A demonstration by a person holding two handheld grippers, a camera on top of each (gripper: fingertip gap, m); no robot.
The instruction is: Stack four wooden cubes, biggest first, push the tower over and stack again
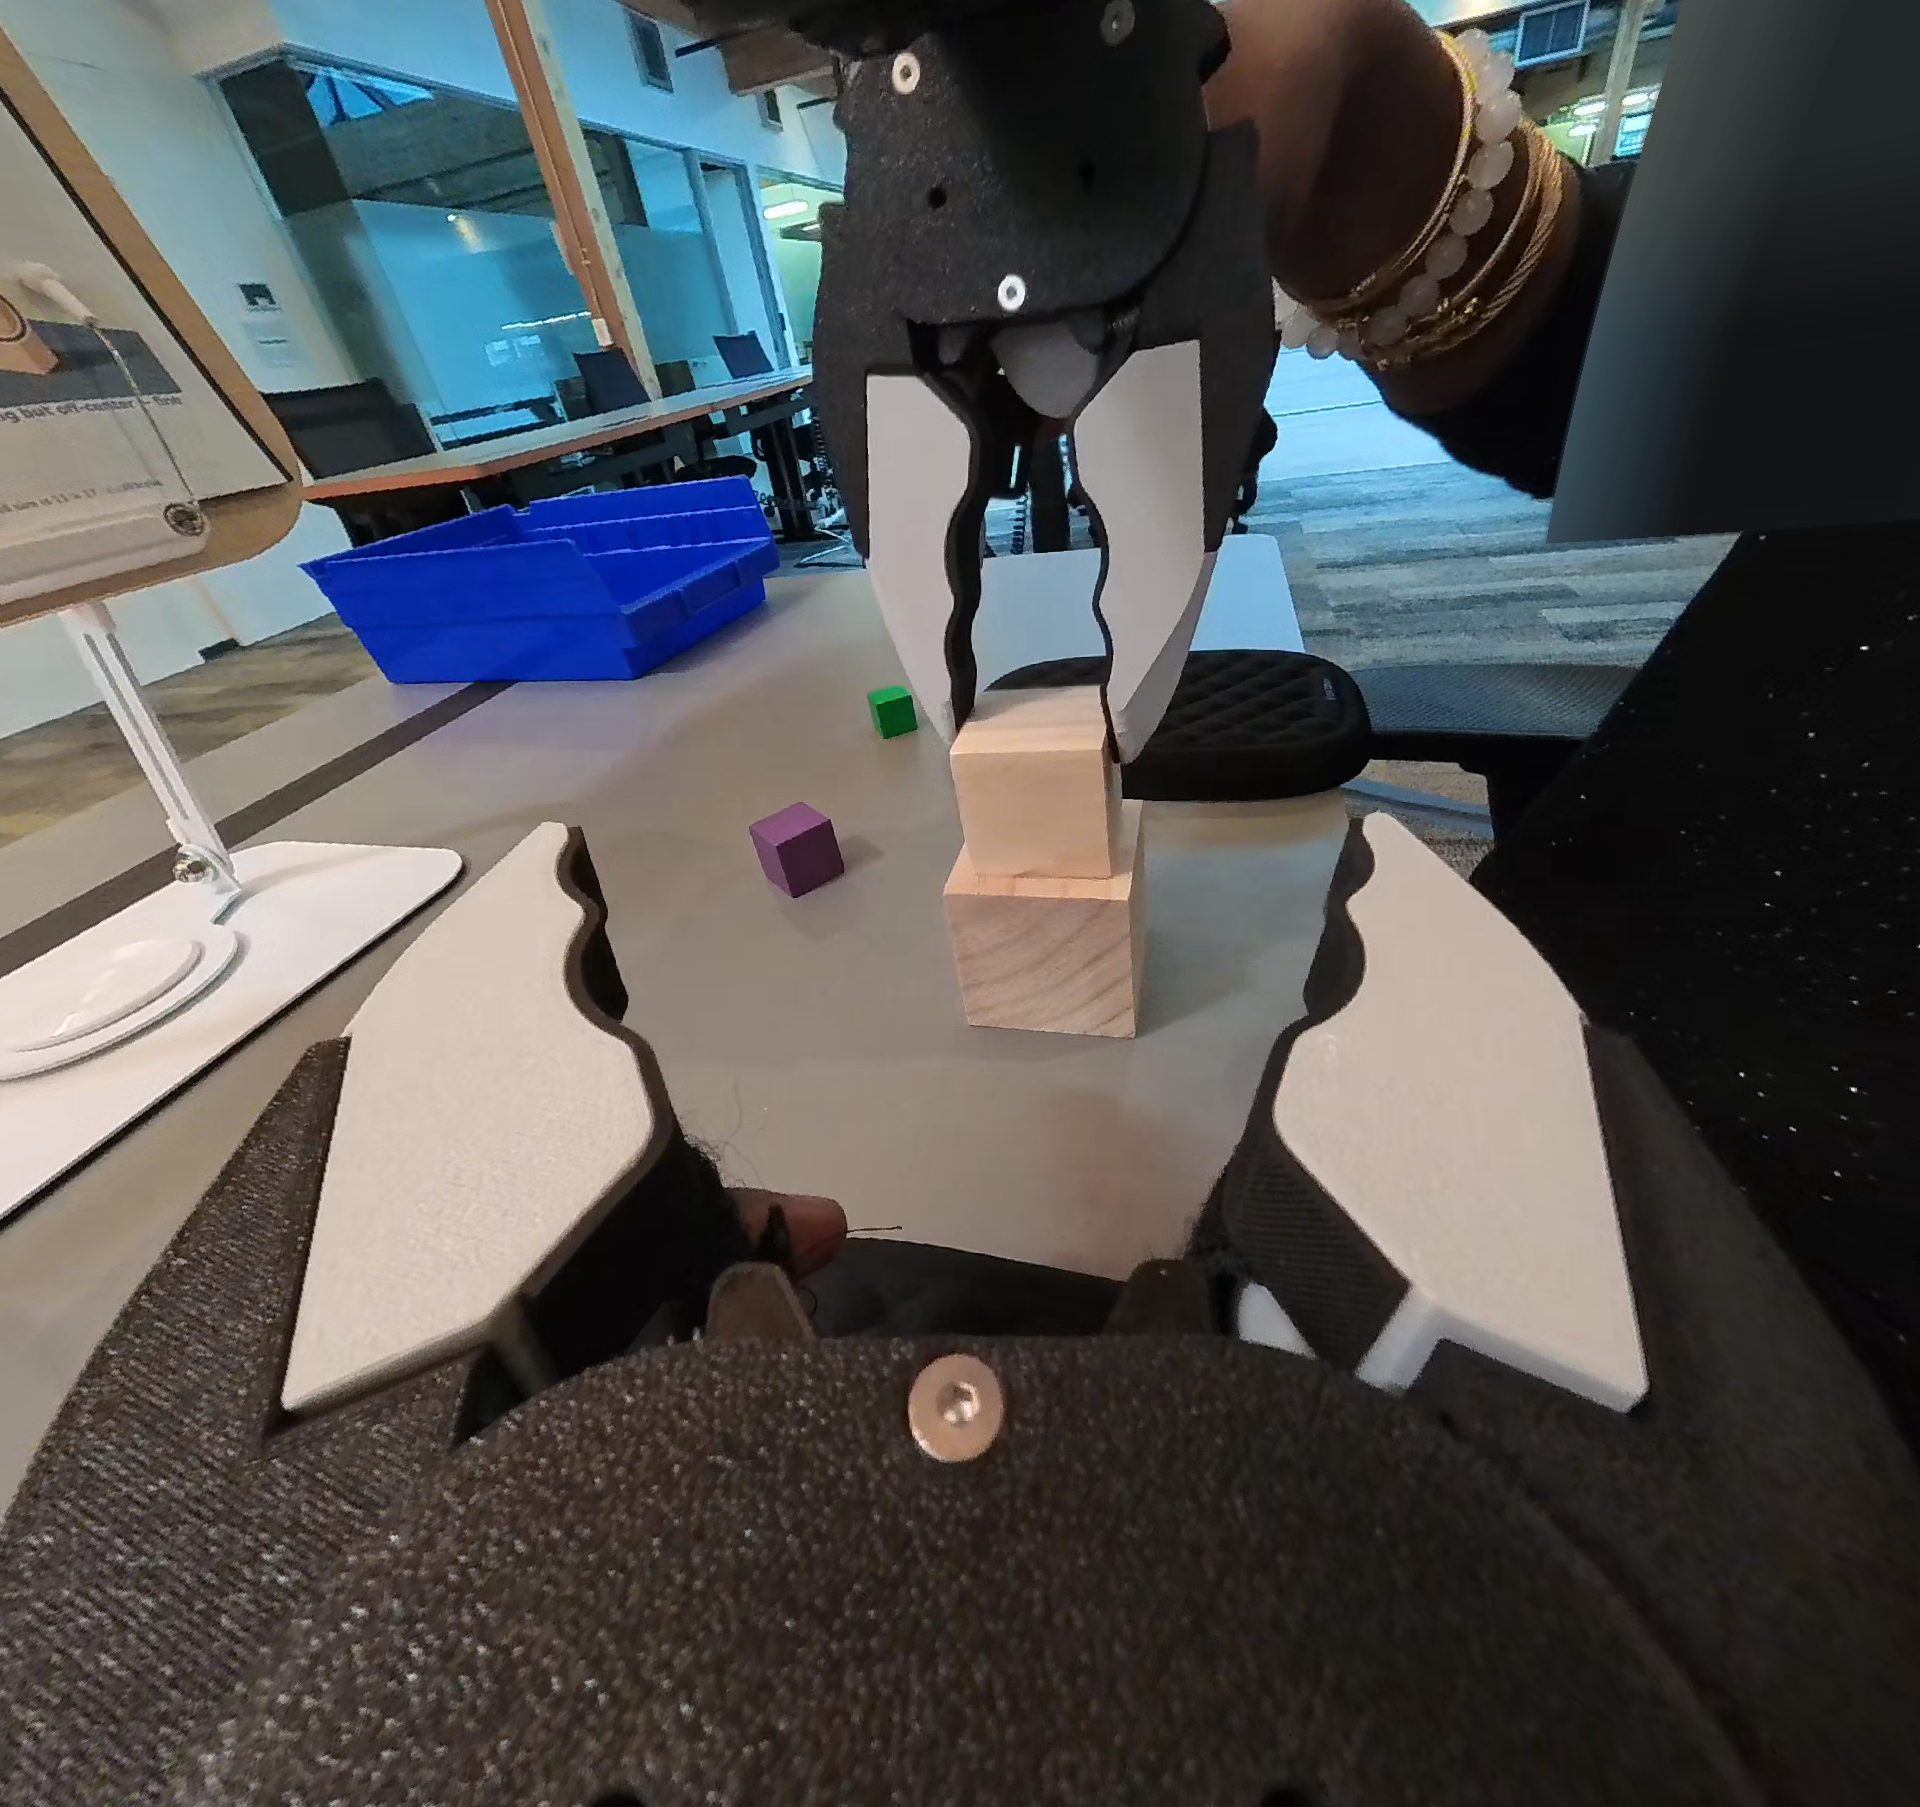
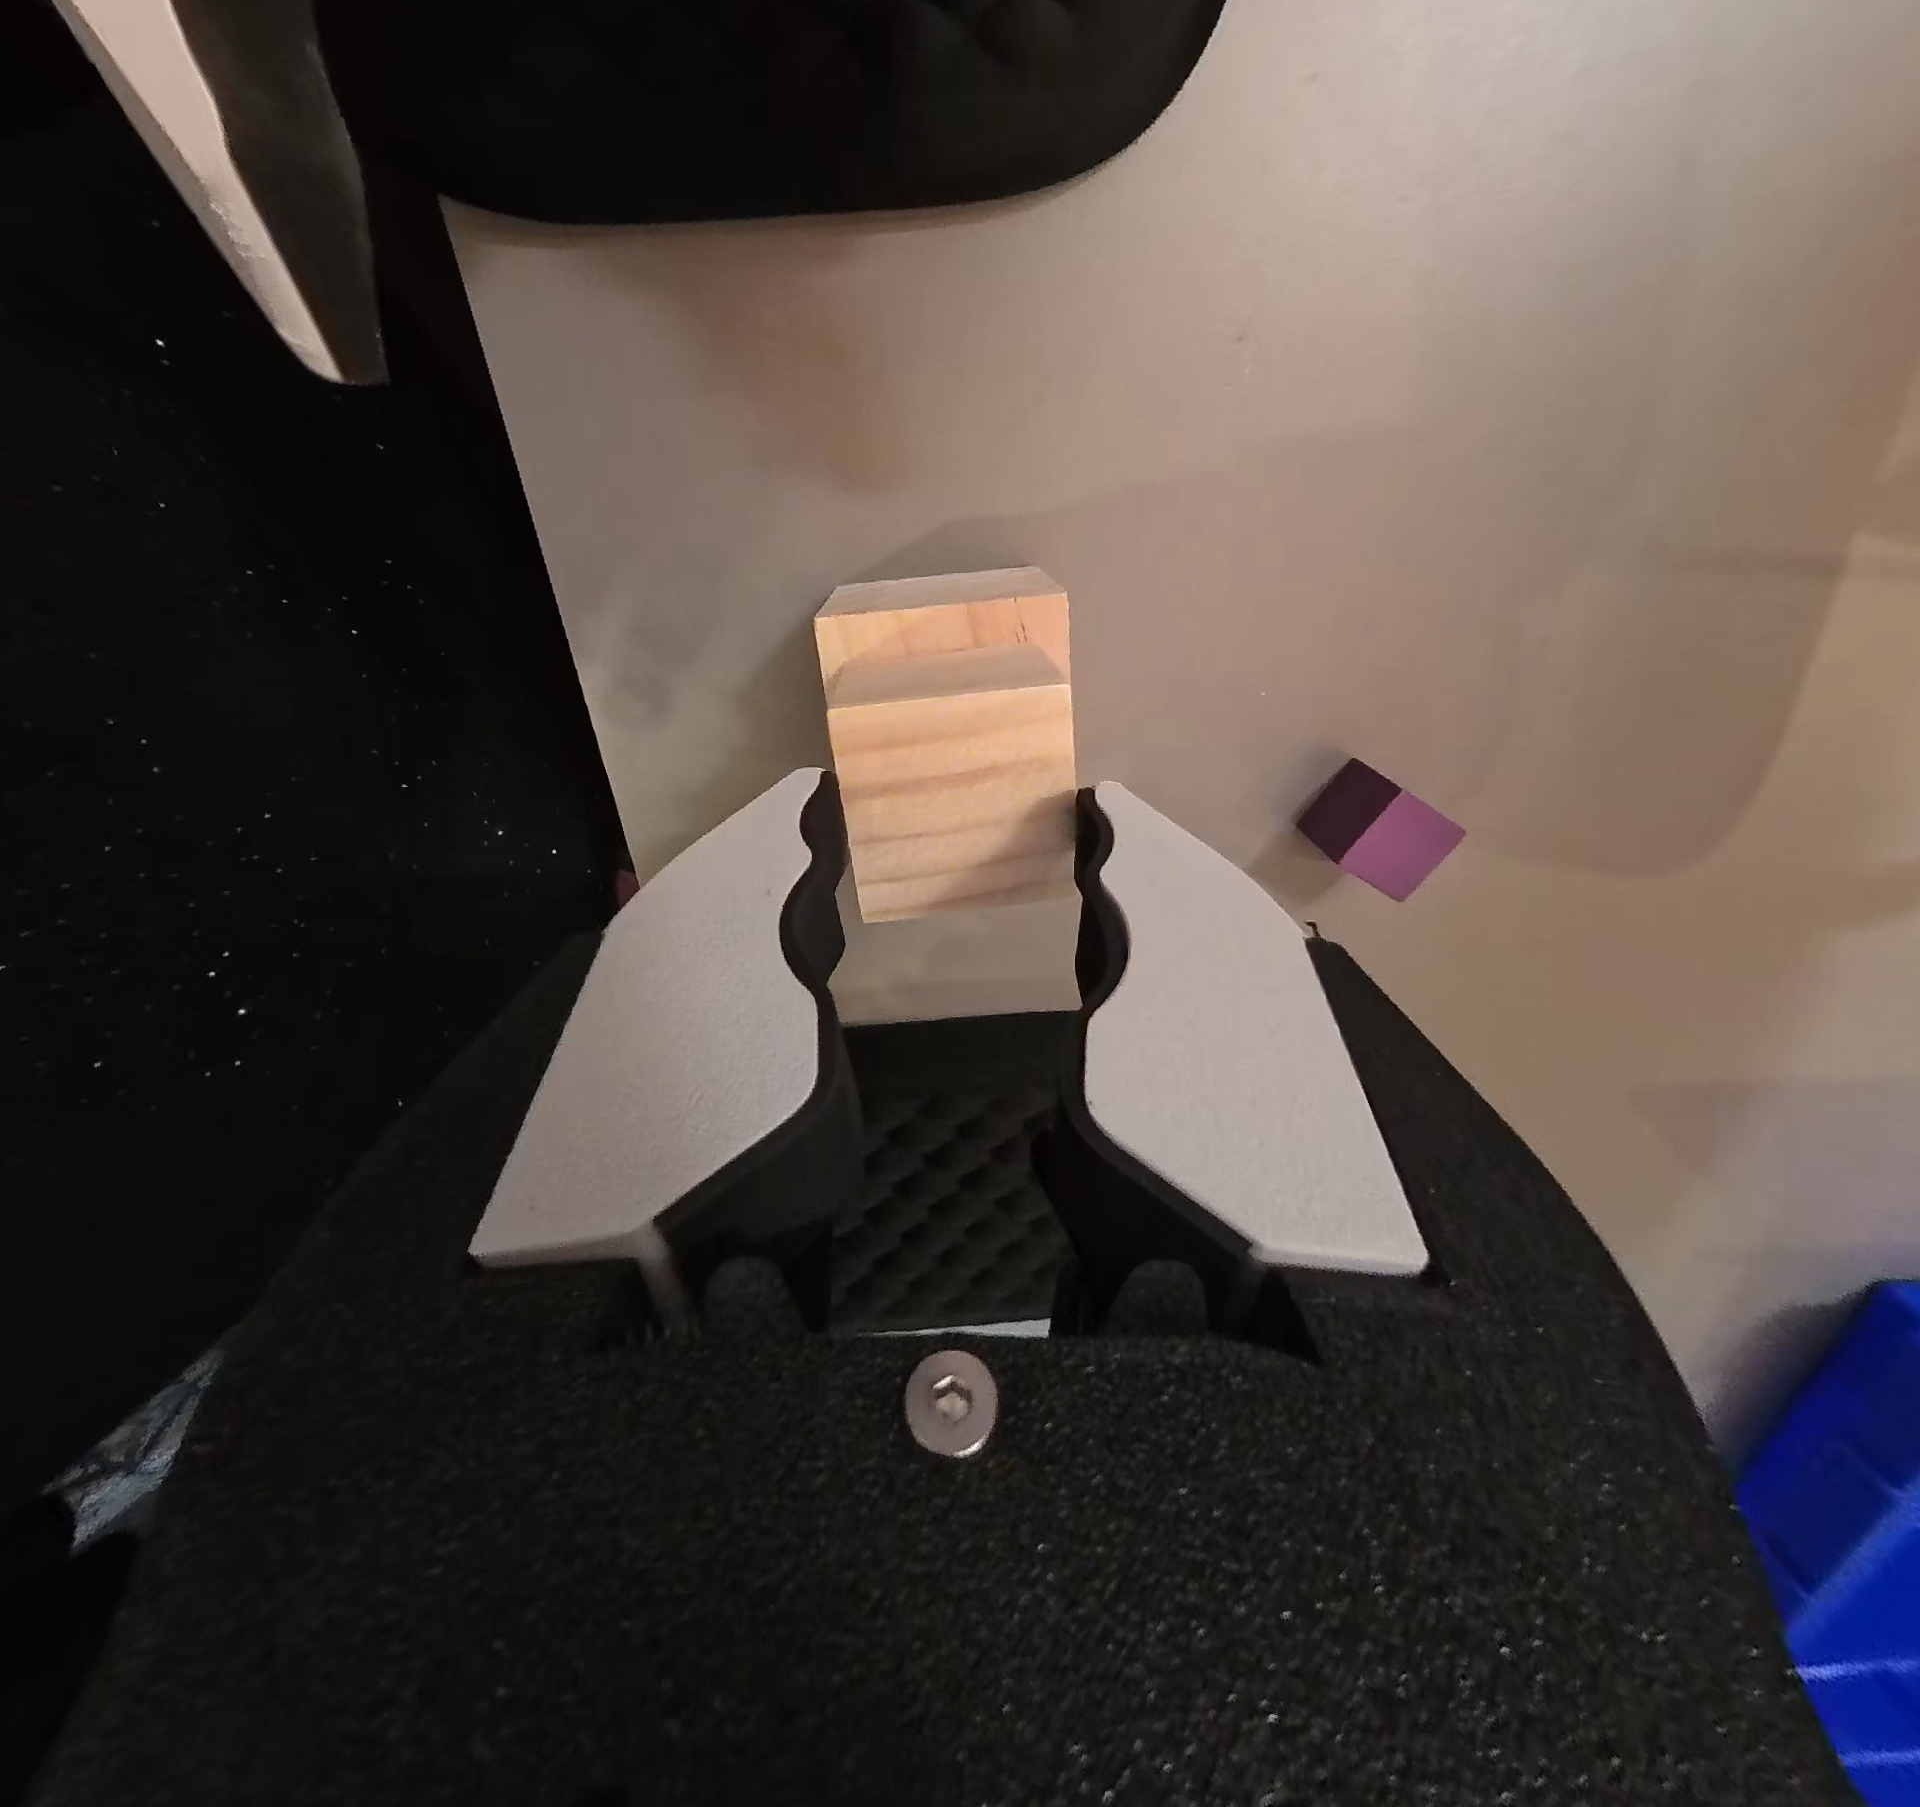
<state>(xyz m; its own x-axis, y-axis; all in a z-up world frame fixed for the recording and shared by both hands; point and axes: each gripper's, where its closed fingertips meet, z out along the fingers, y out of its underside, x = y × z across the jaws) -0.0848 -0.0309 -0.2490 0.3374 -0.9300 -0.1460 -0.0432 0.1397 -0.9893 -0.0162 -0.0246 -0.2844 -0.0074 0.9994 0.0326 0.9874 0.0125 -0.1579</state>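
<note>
Right gripper [image 1: 1034, 718] lowered from the top centre of the left wrist view, pointing steeply down, gripped by a hand with a wrist wearing gold bangles and pale bead bracelets [image 1: 1455, 230] at upper right. Fingers [image 1: 914, 531] narrowed around the upper pale wooden cube [image 1: 1034, 791], tips at its top edges, pads against both sides; seen the same in the right wrist view, cube [image 2: 956, 801] between the tips. Sits slightly offset on a lower pale wooden cube [image 1: 1049, 957], standing on the grey tabletop [image 1: 675, 770] at frame centre.

Left gripper [image 1: 961, 926] low and level at the bottom of its frame, fingers [image 1: 488, 1082] spread wide, nothing between the pads, stack just ahead.

Left of the stack: small purple cube [image 1: 795, 848], small green cube [image 1: 891, 712], blue plastic bin [image 1: 540, 583] farther back. Black quilted pad [image 1: 1247, 729] behind.
</note>
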